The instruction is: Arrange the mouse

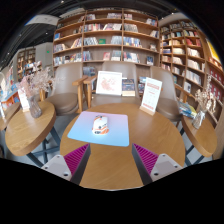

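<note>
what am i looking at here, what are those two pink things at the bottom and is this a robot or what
This is not a robot arm. A person carries a hand-held gripper with two fingers, and a wide-angle camera rides on it, looking forward along those fingers. That is why the room looks bulged. The two pink things are pads on the inner faces of the fingers; they are parts of the tool.

The fingers are open and hold nothing. Beyond them, on a round wooden table, lies a light blue mouse pad, and a white mouse sits on it, with what look like reddish markings. Behind the table there are chairs, some standing display signs and long bookshelves, so it looks like a library or a bookshop.
</note>
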The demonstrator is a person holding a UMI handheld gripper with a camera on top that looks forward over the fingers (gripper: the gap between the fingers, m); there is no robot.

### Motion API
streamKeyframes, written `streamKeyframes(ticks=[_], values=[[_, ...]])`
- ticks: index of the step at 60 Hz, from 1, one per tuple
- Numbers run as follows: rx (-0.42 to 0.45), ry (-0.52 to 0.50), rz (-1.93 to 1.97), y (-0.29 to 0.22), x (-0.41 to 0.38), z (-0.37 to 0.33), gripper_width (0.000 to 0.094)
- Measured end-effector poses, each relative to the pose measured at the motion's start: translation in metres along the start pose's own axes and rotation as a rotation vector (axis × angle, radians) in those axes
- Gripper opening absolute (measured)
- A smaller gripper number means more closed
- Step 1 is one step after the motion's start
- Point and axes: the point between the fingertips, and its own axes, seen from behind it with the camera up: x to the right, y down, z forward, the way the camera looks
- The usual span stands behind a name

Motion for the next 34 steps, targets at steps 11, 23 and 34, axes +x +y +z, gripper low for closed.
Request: streamKeyframes(ticks=[11,23,34], values=[[-0.005,-0.016,0.034,0.045,0.015,-0.075,0.0853],[0.035,-0.008,0.011,0.069,0.03,-0.121,0.0855],[0.035,0.002,0.007,0.087,0.041,-0.133,0.0853]])
